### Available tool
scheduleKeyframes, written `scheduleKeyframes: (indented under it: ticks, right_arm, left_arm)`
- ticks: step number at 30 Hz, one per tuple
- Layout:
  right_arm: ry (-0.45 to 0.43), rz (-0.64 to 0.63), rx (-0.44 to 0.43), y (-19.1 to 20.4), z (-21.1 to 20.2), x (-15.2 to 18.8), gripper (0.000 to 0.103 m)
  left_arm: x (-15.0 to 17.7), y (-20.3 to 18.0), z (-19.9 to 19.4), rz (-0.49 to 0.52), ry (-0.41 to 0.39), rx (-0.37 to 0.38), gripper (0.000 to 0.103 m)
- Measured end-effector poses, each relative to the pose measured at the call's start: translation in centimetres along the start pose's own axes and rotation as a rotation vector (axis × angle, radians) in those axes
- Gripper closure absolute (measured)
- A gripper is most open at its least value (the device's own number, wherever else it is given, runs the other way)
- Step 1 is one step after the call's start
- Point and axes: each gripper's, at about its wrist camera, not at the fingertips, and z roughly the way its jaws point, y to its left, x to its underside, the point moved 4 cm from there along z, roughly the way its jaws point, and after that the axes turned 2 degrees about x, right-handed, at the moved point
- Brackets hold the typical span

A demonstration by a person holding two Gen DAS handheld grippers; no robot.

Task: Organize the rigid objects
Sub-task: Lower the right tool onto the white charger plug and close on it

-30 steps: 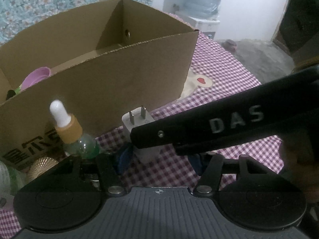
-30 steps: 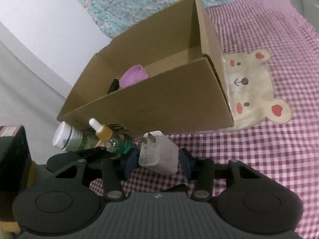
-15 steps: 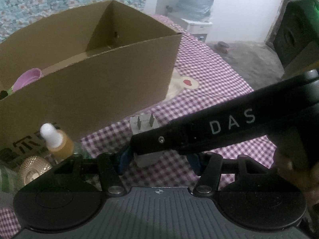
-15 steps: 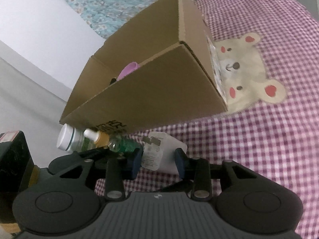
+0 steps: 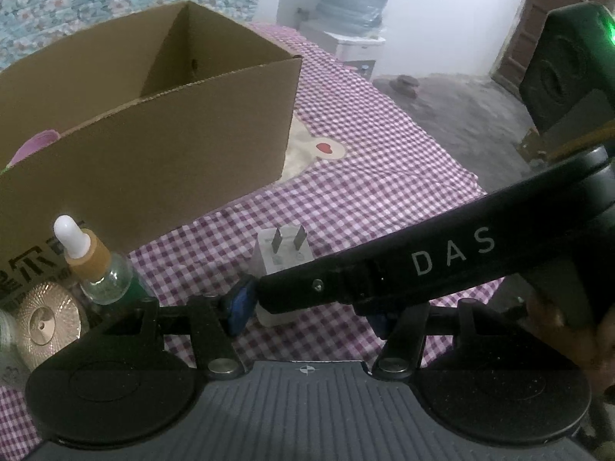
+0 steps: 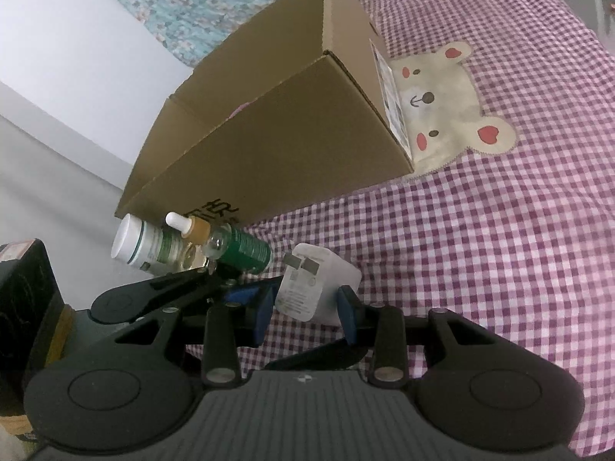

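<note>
The right gripper (image 6: 305,305) is clamping the white charger (image 6: 317,288) — prongs up, likely bound for the cardboard box (image 6: 276,142) — while the left gripper (image 5: 307,307) is sitting wide open.

Matt corrugated cardboard box (image 6: 292,134), smooth white plastic charger (image 6: 319,288) with 2 metal prongs, woven checked cloth (image 6: 480,249).

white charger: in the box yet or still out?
Out. The white charger sits on the checked cloth in front of the cardboard box, between the right gripper pads, prongs up.
</note>
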Motion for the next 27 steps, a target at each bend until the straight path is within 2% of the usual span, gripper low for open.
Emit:
scheduleKeyframes:
  ticks: [27]
  right_arm:
    - [-0.005, 0.028, 0.000, -0.3, 0.3, -0.1, 0.062]
  left_arm:
    - [0.4, 0.5, 0.3, 0.026, -0.014, -0.035, 0.046]
